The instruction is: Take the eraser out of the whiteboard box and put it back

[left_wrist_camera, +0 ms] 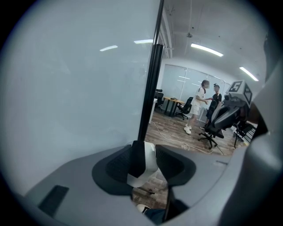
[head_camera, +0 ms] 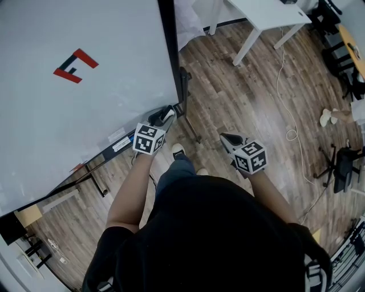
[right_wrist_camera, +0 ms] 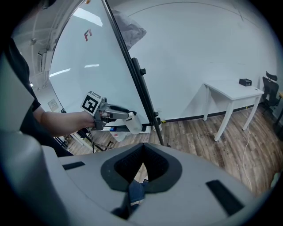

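Black shirt (head_camera: pixel 217 239) of the person fills the near bottom of the head view, with both forearms reaching out from it. Left of them stands the large white whiteboard (head_camera: pixel 74 114) with a red and black mark (head_camera: pixel 75 65). A black ledge (head_camera: pixel 105 153) runs along its lower edge. Brown wood-plank floor (head_camera: pixel 245 91) spreads to the right, and a white table (head_camera: pixel 265 14) stands at the far side, cut off by the top edge.

The left gripper (head_camera: pixel 164 118) sits at the board's lower right corner, and its jaws are clamped on the white and black eraser (head_camera: pixel 169 113). The eraser is in the air just beside the board's black side post. Whether it touches the board cannot be told. The right gripper (head_camera: pixel 228 138) hangs over the floor, well apart from the board.

Only the left gripper view shows the grip closely. There the eraser (left_wrist_camera: pixel 148 165) stands nearly upright between the pads of the left gripper (left_wrist_camera: pixel 143 154), leaning slightly right. Its black face is to the left, and its lower end is hidden behind the pads. That view alone also shows two people (left_wrist_camera: pixel 208 99) standing far off by a black office chair (left_wrist_camera: pixel 219 121).

The right gripper view shows the left gripper (right_wrist_camera: pixel 130 119) from the side. Here the eraser (right_wrist_camera: pixel 134 123) slants down and to the right from the jaw tips. The right gripper's (right_wrist_camera: pixel 142 152) jaws meet with nothing between them. Which part of the ledge is the box is hard to make out.
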